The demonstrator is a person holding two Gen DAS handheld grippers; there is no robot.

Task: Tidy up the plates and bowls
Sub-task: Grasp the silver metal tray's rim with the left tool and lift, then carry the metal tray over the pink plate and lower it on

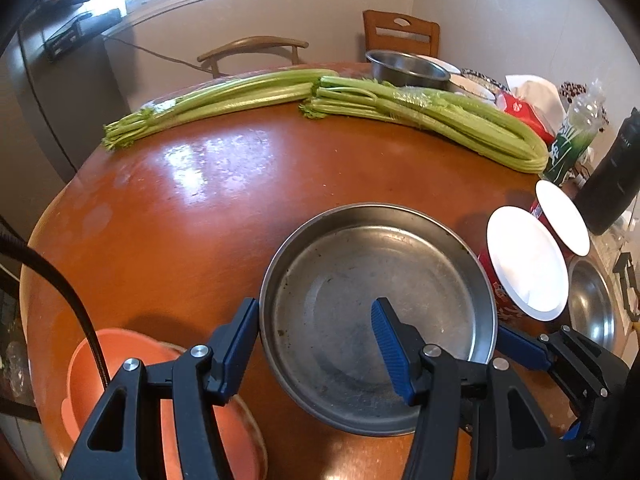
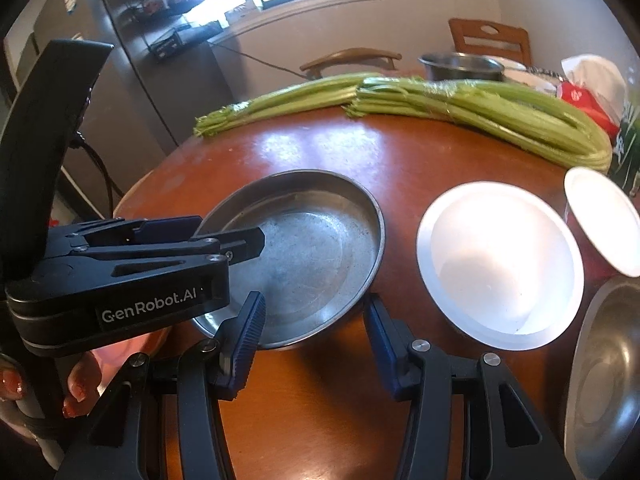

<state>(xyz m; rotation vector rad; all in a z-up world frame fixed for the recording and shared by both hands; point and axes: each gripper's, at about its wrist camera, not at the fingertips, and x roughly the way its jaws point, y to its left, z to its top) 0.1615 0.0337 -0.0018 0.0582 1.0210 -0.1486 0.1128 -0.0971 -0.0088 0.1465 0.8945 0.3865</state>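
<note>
A shallow steel plate [image 1: 376, 312] sits on the brown round table [image 1: 180, 208]; it also shows in the right wrist view [image 2: 304, 256]. My left gripper [image 1: 316, 320] is open and straddles the plate's left rim, one finger outside, one over the inside. My right gripper [image 2: 314, 316] is open at the plate's near right rim; it shows in the left wrist view [image 1: 520, 344]. Two red bowls with white insides [image 1: 528, 264] [image 1: 562, 216] stand to the right. A steel bowl [image 2: 608, 380] sits at the right edge. An orange bowl [image 1: 160, 392] lies under my left gripper.
Two bundles of celery [image 1: 420, 116] lie across the far table. A steel pot [image 1: 408, 68], a red tissue pack [image 1: 524, 112], a bottle [image 1: 572, 140] and a black container [image 1: 612, 184] stand at the back right. Two chairs [image 1: 256, 50] stand behind the table.
</note>
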